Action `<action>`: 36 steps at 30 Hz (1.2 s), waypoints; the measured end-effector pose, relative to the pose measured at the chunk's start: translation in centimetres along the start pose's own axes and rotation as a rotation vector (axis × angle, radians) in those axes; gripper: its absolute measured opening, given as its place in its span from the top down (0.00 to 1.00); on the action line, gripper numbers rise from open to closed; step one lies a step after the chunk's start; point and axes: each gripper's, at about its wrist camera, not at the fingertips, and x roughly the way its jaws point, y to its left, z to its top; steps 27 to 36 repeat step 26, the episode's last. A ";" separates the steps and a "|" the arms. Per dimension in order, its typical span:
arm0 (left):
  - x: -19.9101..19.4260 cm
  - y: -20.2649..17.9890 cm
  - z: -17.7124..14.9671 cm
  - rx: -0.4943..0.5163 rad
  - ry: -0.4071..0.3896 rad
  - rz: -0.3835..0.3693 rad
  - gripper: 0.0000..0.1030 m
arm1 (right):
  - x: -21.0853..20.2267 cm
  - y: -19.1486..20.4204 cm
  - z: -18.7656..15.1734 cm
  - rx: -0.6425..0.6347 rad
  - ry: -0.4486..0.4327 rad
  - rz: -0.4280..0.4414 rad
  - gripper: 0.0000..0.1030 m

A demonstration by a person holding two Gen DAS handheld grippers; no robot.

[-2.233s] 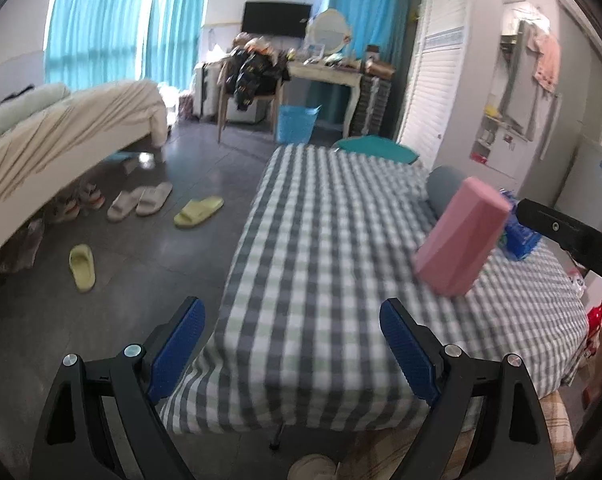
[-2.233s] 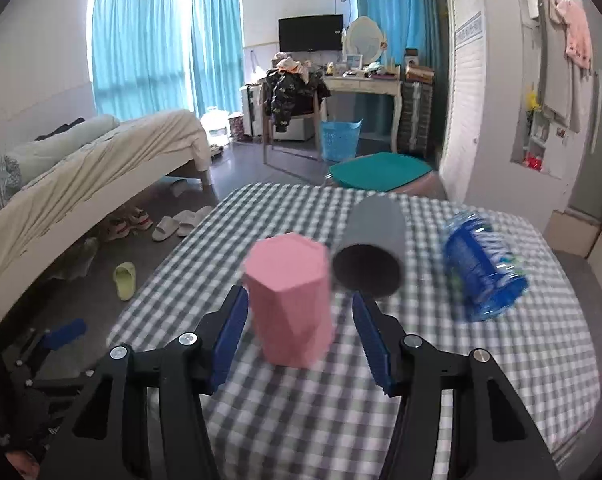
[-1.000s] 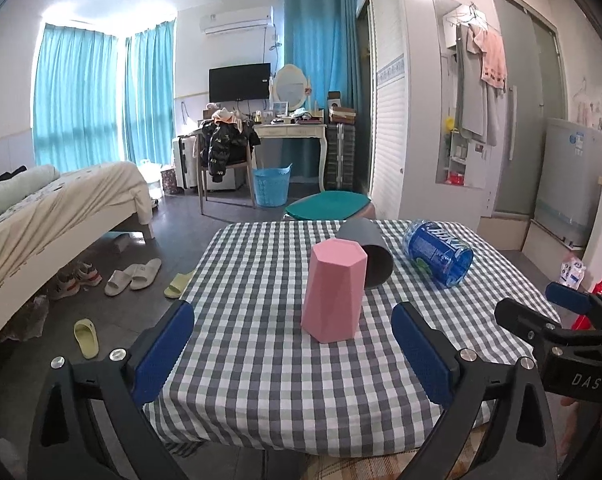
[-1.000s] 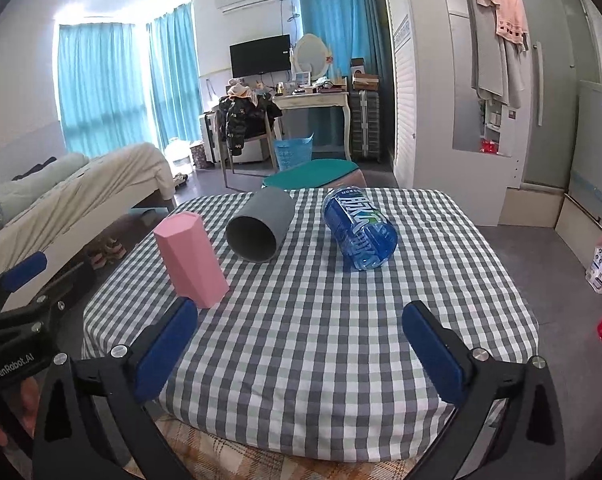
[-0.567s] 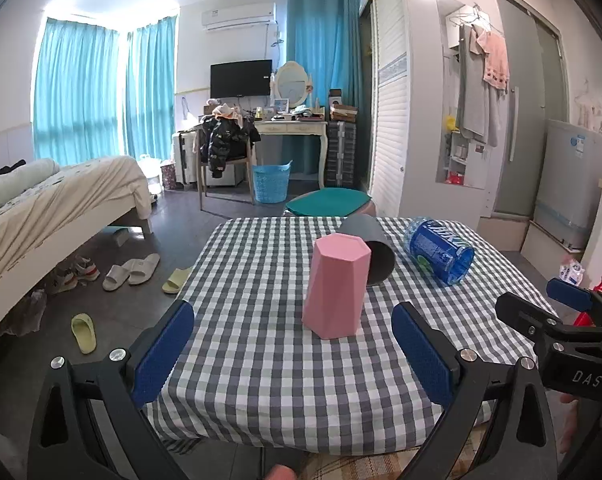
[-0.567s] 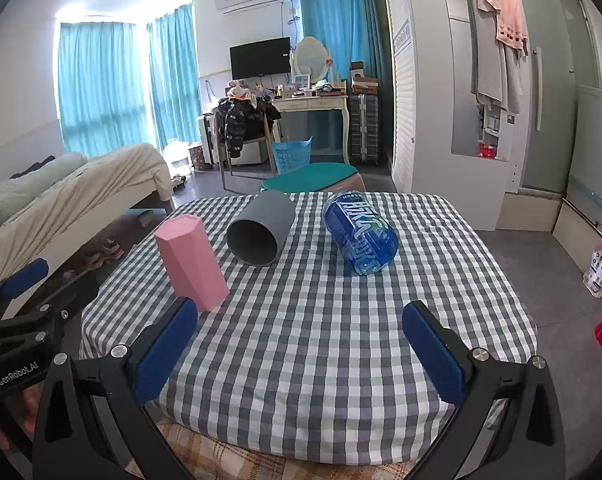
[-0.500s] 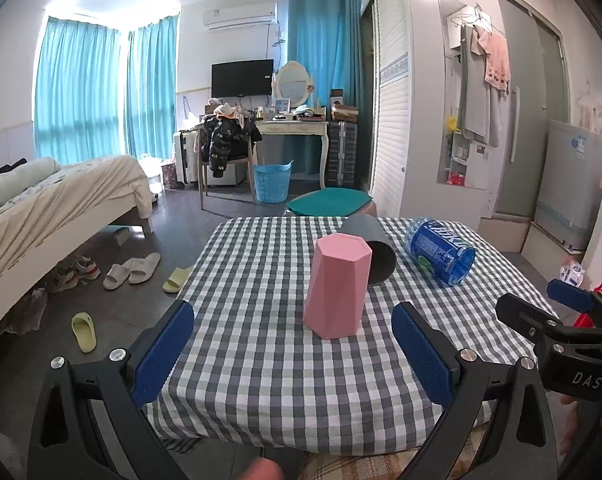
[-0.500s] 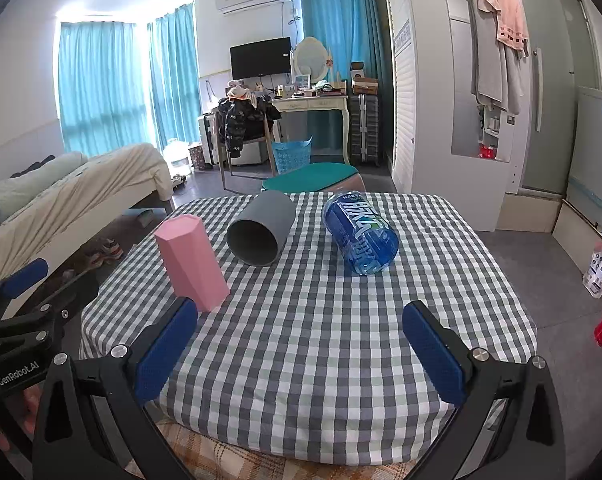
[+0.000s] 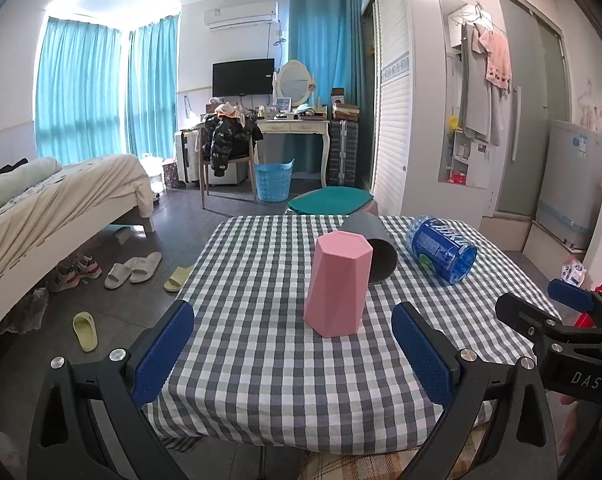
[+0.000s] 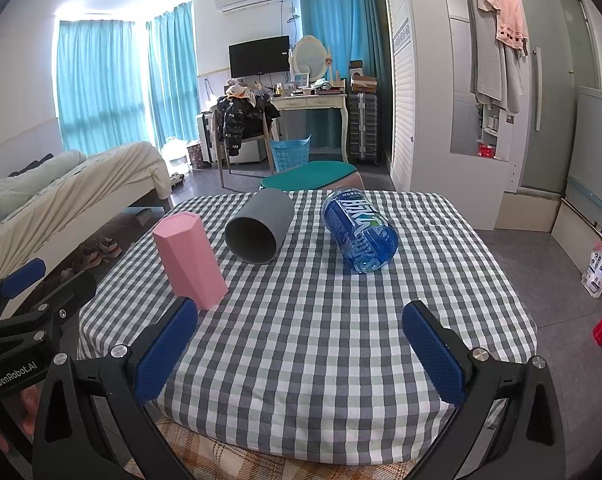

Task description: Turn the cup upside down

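A pink faceted cup (image 9: 337, 283) stands upside down, closed end up, on the checked tablecloth (image 9: 269, 344); it also shows in the right wrist view (image 10: 191, 254). My left gripper (image 9: 293, 350) is open and empty, held back at the table's near edge in front of the cup. My right gripper (image 10: 299, 350) is open and empty, near the front edge, to the right of the cup. Each gripper shows at the edge of the other's view.
A grey cup (image 10: 260, 232) lies on its side just behind the pink cup, mouth toward me. A blue water bottle (image 10: 359, 234) lies on its side to its right. A teal stool (image 10: 311, 174) stands behind the table; a bed (image 9: 57, 196) is at left.
About two seconds ago my right gripper was around the tilted pink cup. It has since let go and both grippers drew back. In the last second nothing has moved.
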 end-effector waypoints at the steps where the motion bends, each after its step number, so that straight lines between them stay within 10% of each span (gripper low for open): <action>1: 0.0 0.0 0.0 -0.001 0.001 0.001 0.01 | 0.0 0.0 0.0 0.000 0.000 -0.001 0.01; 36: 0.2 0.0 -0.6 0.005 0.008 0.007 0.01 | 0.7 0.2 -0.4 -0.011 0.010 0.002 0.01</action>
